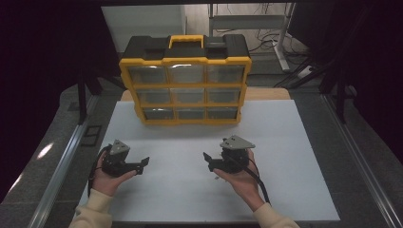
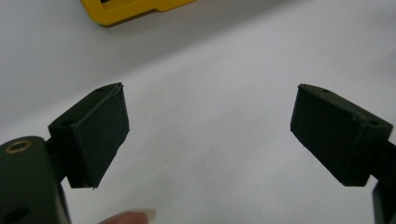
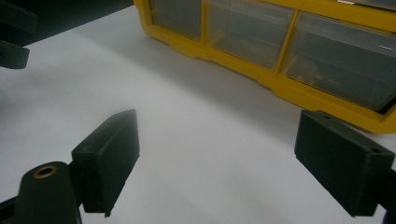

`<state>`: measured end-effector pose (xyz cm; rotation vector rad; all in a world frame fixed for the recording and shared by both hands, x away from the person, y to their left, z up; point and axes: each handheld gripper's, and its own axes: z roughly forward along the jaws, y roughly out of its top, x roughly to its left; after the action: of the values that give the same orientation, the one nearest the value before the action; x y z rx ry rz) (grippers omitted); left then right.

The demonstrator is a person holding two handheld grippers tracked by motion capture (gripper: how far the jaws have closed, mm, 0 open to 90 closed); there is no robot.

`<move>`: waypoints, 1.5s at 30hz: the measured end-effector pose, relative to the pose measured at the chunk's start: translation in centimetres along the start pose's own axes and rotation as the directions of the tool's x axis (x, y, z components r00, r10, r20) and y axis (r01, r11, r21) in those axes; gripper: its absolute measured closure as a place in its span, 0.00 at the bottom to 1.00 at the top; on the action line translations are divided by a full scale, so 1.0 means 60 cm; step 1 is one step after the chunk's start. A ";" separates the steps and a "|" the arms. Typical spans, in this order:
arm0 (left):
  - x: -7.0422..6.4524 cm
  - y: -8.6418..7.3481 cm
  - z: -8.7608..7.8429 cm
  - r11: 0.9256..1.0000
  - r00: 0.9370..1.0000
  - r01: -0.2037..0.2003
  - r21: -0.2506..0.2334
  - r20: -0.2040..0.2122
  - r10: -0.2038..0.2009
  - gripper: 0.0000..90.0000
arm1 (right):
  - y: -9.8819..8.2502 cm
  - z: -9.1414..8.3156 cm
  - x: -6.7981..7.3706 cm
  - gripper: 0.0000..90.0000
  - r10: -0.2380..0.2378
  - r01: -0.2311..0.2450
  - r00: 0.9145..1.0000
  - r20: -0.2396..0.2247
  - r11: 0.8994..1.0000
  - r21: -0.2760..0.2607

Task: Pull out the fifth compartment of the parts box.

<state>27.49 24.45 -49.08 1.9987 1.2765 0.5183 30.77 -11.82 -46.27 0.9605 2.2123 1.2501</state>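
Observation:
A yellow and black organiser case [image 1: 185, 80] stands upright at the back middle of the white board [image 1: 285, 142], its clear drawers facing me. My left gripper [image 1: 141, 165] is held low at the front left, pointing right. My right gripper [image 1: 209, 161] is held at the front middle, pointing left. The two face each other with a gap of bare board between them. The left gripper [image 2: 210, 116] is open over the white surface and holds nothing; a corner of the case [image 2: 135, 7] lies beyond it. The right gripper [image 3: 215, 140] is open and holds nothing, with the case's bottom drawers [image 3: 247, 32] ahead to its right.
Metal rails [image 1: 62, 161] run along both sides of the board, with grey floor beyond. A table frame and cables [image 1: 280, 38] stand behind the case. A dark shape [image 3: 11, 51] at the top left of the right gripper view looks like the other gripper's jaw.

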 end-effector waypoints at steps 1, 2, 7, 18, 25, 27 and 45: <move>0.000 0.000 0.000 1.000 1.000 0.000 0.000 0.000 0.000 0.13 | 0.000 0.000 0.000 0.15 0.000 0.000 1.000 0.000 1.000 0.000; 0.001 0.000 0.000 1.000 1.000 0.001 0.002 0.000 -0.001 0.13 | 0.002 0.003 0.002 0.16 -0.001 0.001 1.000 -0.003 1.000 -0.002; 0.000 0.000 0.001 1.000 1.000 -0.002 0.001 0.001 0.002 0.13 | 0.005 0.010 0.009 0.16 -0.008 0.008 1.000 -0.009 1.000 -0.001; 0.001 0.000 0.002 1.000 1.000 -0.005 0.006 0.002 0.005 0.13 | 0.011 0.029 0.031 0.16 -0.037 0.037 0.999 -0.008 0.999 0.008; 0.002 0.001 0.001 1.000 1.000 -0.002 0.005 0.001 0.002 0.13 | 0.016 0.037 0.043 0.16 -0.062 0.063 0.998 -0.008 0.998 0.012; 0.001 0.001 0.001 1.000 1.000 -0.004 0.007 0.001 0.004 0.13 | 0.017 0.038 0.045 0.16 -0.080 0.080 0.997 -0.002 0.997 0.013; 0.001 0.001 0.001 1.000 1.000 -0.005 0.007 0.003 0.005 0.14 | 0.018 0.048 0.061 0.16 -0.182 0.181 0.982 0.043 0.983 0.027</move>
<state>27.62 24.48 -49.09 2.0086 1.2728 0.5135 30.54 -7.07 -46.88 0.7676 2.2271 1.1126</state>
